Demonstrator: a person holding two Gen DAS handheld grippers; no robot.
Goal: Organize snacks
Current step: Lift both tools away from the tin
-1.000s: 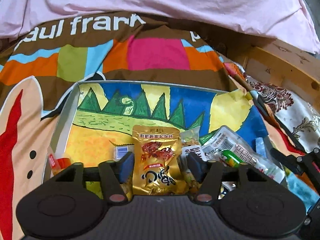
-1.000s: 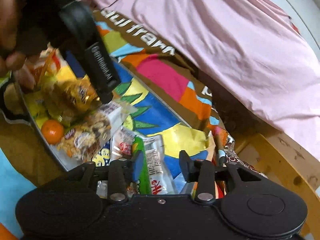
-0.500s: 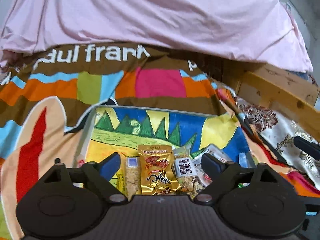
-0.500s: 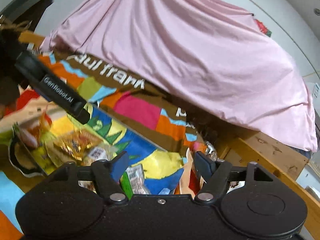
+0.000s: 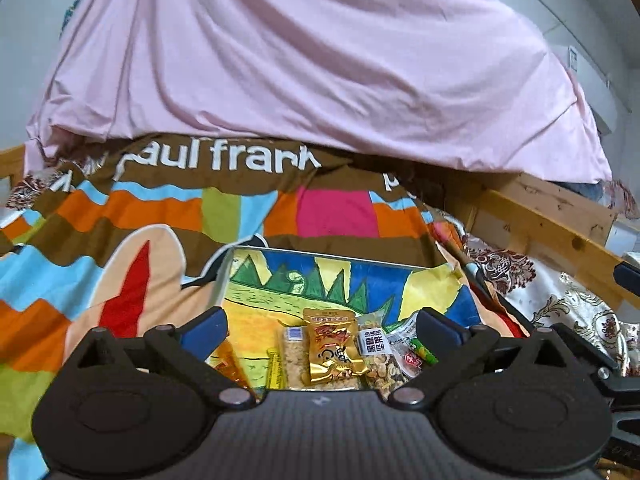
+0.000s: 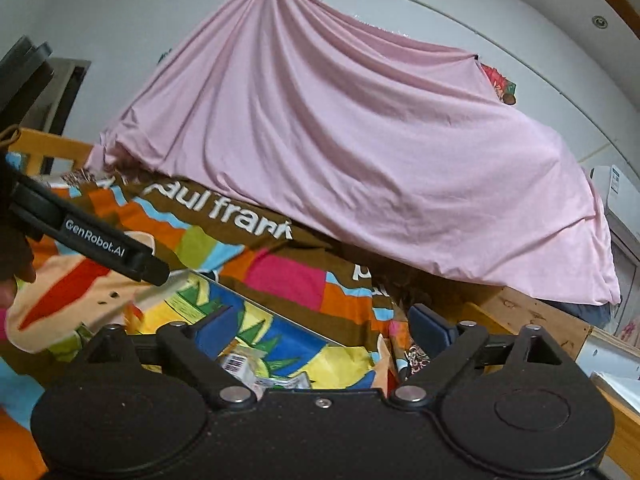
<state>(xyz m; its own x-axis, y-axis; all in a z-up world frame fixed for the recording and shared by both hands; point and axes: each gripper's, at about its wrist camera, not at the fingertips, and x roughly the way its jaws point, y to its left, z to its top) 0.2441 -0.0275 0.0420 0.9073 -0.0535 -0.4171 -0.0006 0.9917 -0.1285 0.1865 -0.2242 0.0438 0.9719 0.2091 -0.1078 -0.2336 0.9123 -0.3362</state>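
Note:
A metal tray (image 5: 280, 251) with a painted landscape liner lies on a colourful bedspread and holds several snack packs. A gold snack pouch (image 5: 333, 344) lies in its near part, beside a clear nut pack (image 5: 376, 350) and a pale cracker bar (image 5: 294, 354). My left gripper (image 5: 322, 326) is open and empty, raised above and behind the snacks. My right gripper (image 6: 320, 324) is open and empty, raised over the tray's right end (image 6: 280, 320); a few packs (image 6: 244, 364) show below it. The left gripper's body (image 6: 100, 244) crosses the right wrist view at the left.
A pink sheet (image 5: 312, 60) hangs behind the "paul frank" bedspread (image 5: 180, 208). A wooden bed frame (image 5: 552, 216) and a floral quilt (image 5: 560, 300) lie to the right. A white wall unit (image 6: 616, 196) is at the far right.
Both grippers have opened wide and pulled up and back from the tray. The gold pouch, earlier between the left fingers, now lies in the tray. The snacks look smaller and farther away.

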